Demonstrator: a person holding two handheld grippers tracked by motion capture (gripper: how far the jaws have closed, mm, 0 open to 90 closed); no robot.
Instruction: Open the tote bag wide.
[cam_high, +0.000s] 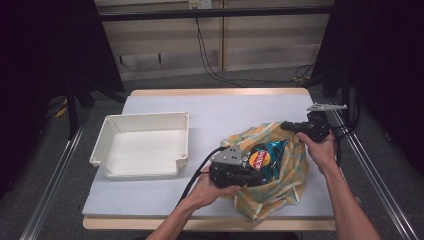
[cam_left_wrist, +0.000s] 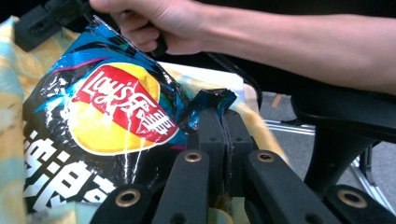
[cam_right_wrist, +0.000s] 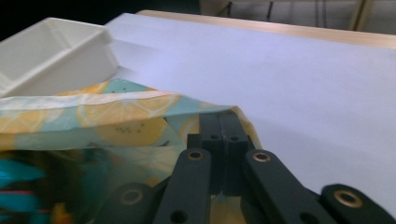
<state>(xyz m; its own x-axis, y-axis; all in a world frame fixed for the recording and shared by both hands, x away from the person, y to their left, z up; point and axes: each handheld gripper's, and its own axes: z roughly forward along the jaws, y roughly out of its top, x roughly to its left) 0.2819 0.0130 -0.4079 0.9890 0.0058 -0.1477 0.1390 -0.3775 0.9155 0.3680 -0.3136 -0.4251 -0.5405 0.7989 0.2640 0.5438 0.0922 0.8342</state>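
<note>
Left gripper (cam_high: 248, 171) pinches the corner of the chip bag (cam_high: 265, 154), jaws pressed tight on the crinkled foil in the left gripper view (cam_left_wrist: 223, 122). The chip bag (cam_left_wrist: 107, 126) lies partly inside the lemon-print cloth bag (cam_high: 285, 175) at the near right of the table (cam_high: 235, 107). Right gripper (cam_high: 290, 126) clamps the cloth bag's far rim (cam_right_wrist: 140, 105), jaws shut on the fabric (cam_right_wrist: 223, 122). The cloth bag's near end lies close to the table's near edge. White tray (cam_high: 145, 145) sits left, apart from the cloth bag. Bare tabletop on the far side and between tray and bag.
</note>
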